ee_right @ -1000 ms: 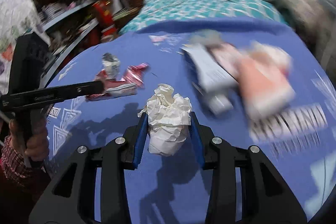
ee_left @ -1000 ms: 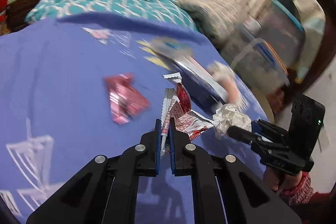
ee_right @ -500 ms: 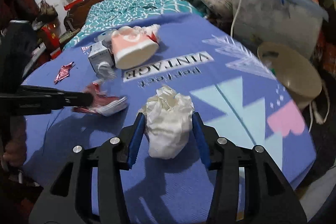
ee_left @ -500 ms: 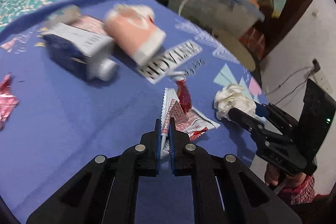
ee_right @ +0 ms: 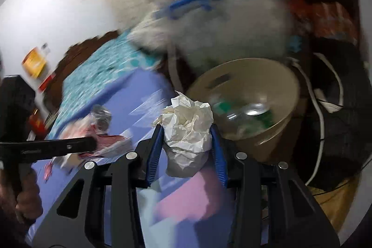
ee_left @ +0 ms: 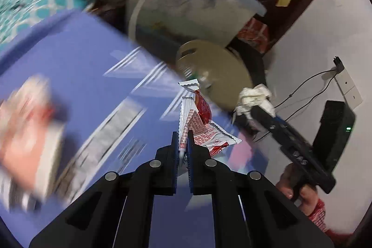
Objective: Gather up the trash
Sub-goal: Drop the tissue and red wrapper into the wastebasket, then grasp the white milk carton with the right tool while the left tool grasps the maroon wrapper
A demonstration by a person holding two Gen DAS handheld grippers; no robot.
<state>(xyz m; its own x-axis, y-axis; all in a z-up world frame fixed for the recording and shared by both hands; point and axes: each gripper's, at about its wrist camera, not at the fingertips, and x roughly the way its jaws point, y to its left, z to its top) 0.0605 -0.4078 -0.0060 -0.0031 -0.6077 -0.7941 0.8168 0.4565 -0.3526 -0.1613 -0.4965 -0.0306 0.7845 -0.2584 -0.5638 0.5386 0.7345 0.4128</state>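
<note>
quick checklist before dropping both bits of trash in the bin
1. Left gripper shut on the wrapper: ok, the red and white wrapper is pinched between its fingers.
2. Right gripper shut on the paper ball: ok, the pads press on both sides of it.
3. Bin open: ok, no lid, and some trash already lies inside.
4. Paper ball over the bin: not ok, it sits short of the near rim, above the blue sheet's edge.
5. Wrapper over the bin: not ok, it hangs above the sheet, and the bin lies beyond it.
6. Path clear: cannot tell, both views are blurred.
</note>
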